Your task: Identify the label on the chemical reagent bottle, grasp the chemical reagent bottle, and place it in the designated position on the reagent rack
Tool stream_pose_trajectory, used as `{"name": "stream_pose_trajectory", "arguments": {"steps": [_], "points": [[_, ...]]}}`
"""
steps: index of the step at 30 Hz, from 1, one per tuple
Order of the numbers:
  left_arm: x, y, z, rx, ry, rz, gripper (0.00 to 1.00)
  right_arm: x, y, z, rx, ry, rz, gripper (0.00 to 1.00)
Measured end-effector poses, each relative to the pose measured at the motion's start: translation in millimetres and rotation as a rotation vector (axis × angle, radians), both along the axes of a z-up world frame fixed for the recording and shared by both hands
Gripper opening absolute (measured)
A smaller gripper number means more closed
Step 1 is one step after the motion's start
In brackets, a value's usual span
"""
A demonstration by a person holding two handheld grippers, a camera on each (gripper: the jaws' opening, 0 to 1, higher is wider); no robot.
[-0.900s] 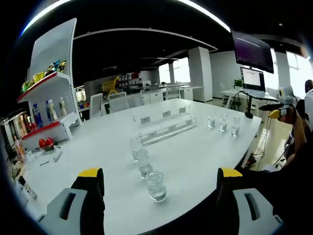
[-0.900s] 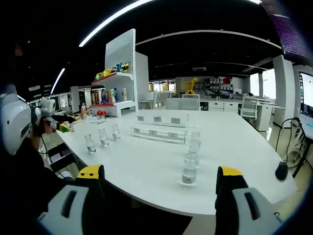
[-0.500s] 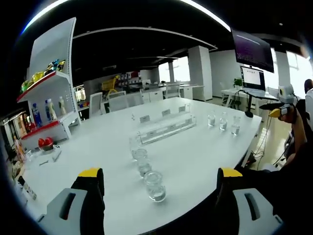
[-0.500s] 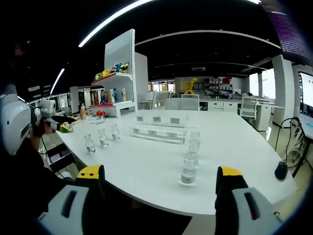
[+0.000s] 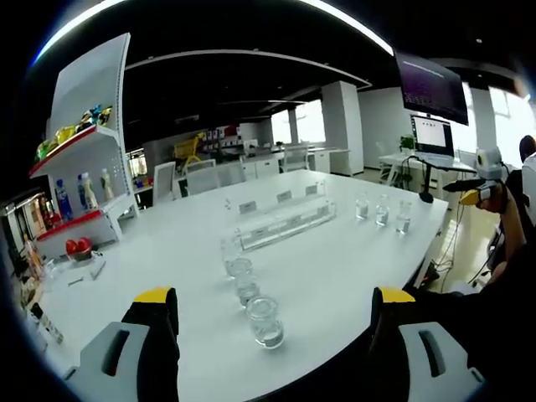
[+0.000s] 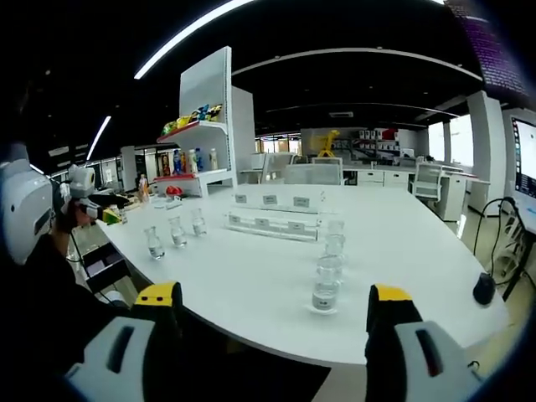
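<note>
While I hold both tools spread and empty, left tool (image 5: 268,314) and right tool (image 6: 272,308) sit short of the white desk (image 5: 352,268). Reagent bottles (image 5: 265,319) stand in a row before the clear reagent rack (image 5: 285,223), mid-desk.

Left gripper (image 5: 274,311) and right gripper (image 6: 272,308), each held level with yellow-tipped jaws spread wide and nothing between them; the right gripper also appears at the far right of the left gripper view, gripped by the person's hand (image 5: 500,195).
</note>
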State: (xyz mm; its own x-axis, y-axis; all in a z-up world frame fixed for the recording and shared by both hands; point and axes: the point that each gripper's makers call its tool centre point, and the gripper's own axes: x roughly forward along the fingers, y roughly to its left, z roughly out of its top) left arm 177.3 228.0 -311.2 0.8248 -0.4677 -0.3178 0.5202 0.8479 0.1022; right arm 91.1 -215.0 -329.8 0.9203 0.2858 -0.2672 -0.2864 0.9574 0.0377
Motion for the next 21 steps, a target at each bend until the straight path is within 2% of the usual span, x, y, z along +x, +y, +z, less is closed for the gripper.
{"name": "stream_pose_trajectory", "arguments": {"steps": [9,11,14,21], "points": [[0.8,4,3.9,0.001,-0.018,0.013,0.95,8,4,-10.3,-0.007,0.017,0.012,0.85],[1.4,4,4.2,0.002,-0.02,0.013,0.95,13,5,-14.4,-0.015,0.025,0.006,0.85],[2.4,2,4.0,0.002,-0.022,0.008,0.95,20,3,-24.7,-0.072,0.042,-0.017,0.85],[0.4,-4,5.4,-0.017,-0.023,-0.012,0.95,33,9,-39.9,-0.069,0.071,-0.003,0.83]]}}
